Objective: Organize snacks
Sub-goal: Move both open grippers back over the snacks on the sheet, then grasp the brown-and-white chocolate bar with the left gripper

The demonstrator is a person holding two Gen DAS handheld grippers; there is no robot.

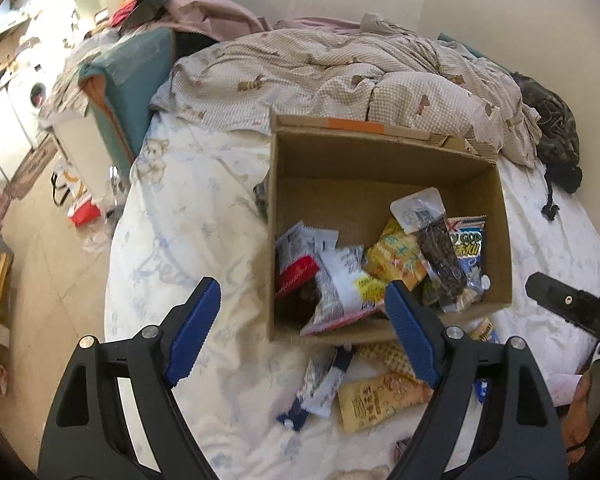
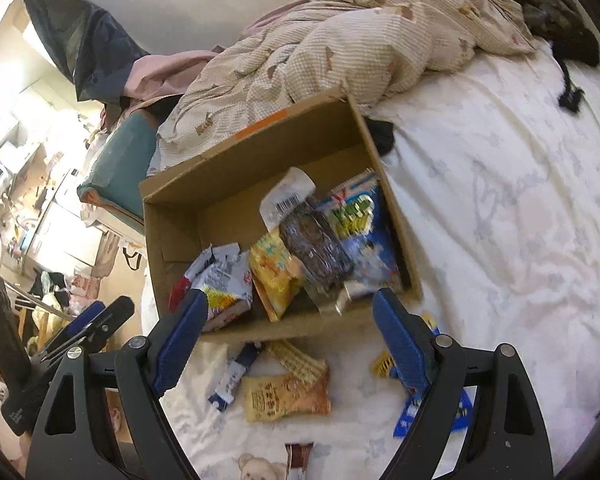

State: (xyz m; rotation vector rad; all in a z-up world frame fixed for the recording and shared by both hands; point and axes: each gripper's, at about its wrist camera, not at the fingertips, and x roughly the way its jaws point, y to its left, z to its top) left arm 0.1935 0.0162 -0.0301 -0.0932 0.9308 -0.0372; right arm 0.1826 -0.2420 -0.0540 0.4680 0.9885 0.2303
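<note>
Both tongs hang released, nothing between their blue pads: the left gripper [image 1: 302,312] and right gripper [image 2: 288,320] point down at the cardboard box [image 1: 380,160] just ahead, half filled with snack packets [image 1: 396,258]. More loose packets [image 2: 286,398] lie beneath them on the bedsheet [image 2: 500,208].

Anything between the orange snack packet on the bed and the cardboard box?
Yes: a waffle-patterned packet lies between the orange packet and the box, clearest in the right wrist view.
</note>
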